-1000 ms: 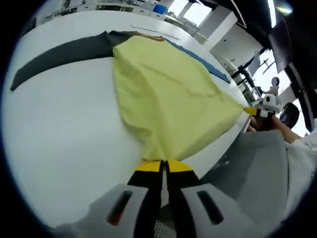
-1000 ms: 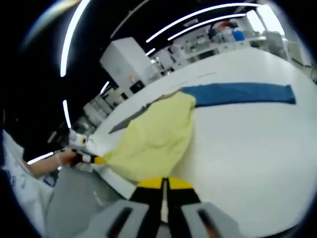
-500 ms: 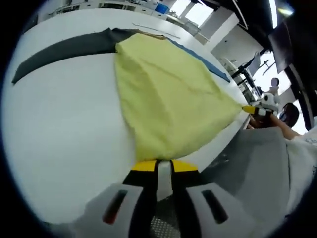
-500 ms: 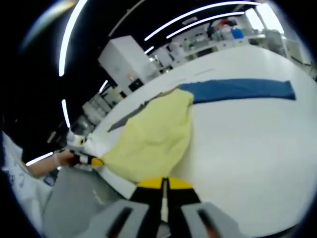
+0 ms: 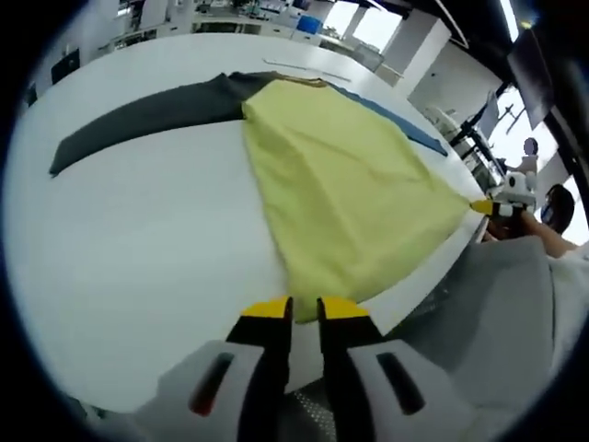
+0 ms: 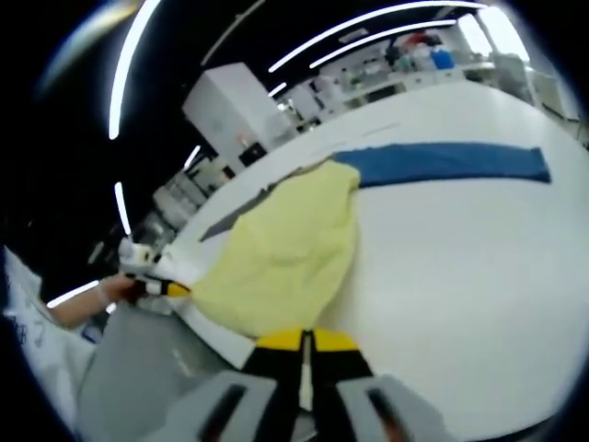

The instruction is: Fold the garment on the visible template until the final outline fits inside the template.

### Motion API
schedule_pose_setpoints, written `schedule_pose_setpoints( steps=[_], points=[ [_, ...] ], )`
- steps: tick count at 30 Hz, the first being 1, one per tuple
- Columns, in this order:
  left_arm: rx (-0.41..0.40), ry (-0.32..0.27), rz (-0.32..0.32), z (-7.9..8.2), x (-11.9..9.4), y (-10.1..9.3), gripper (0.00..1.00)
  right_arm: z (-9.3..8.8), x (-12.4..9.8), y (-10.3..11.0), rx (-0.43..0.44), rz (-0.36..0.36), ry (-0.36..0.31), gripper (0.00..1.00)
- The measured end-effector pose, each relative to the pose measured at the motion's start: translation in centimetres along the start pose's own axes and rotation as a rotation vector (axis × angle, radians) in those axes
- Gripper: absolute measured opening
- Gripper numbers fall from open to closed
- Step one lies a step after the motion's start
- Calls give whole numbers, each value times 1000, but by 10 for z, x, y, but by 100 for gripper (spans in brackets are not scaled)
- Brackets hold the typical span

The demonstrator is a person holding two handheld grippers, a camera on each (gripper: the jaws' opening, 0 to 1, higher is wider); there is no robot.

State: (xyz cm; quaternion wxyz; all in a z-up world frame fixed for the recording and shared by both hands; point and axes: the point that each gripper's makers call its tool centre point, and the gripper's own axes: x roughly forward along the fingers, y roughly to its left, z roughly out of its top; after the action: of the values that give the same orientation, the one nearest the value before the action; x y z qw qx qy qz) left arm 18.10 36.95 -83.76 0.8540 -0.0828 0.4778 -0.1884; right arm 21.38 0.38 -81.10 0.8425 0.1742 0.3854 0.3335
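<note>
The left gripper [image 5: 305,307] stands slightly parted and empty just off the yellow cloth garment [image 5: 350,189], while the right gripper [image 6: 306,339] seemingly pinches its hem.

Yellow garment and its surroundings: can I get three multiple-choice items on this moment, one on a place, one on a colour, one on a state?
1. In the left gripper view, where does the dark grey strip lie?
A. Flat on the table, running out from the far end of the yellow garment
B. On top of the garment
C. Hanging off the table edge

2. In the right gripper view, what colour is the long strip beyond the garment?
A. Red
B. Green
C. Blue

3. How do the jaws of the right gripper stand in its own view?
A. Spread wide
B. Close together at the garment's near edge
C. Clamped on the long strip

Key: 1 A, the strip lies flat and meets the garment's far end. 2 C, it is plainly blue against the white table. 3 B, barely a slit shows between the yellow tips.
</note>
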Motion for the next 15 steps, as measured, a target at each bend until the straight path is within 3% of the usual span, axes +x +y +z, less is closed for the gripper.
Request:
schedule_pose_setpoints(
  steps=[9, 15],
  points=[
    [-37, -4, 12, -3, 4, -1, 2, -10, 4, -6, 16, -15, 25, 0],
    [-61, 41, 18, -9, 0, 1, 0, -15, 4, -8, 23, -23, 36, 0]
  ],
)
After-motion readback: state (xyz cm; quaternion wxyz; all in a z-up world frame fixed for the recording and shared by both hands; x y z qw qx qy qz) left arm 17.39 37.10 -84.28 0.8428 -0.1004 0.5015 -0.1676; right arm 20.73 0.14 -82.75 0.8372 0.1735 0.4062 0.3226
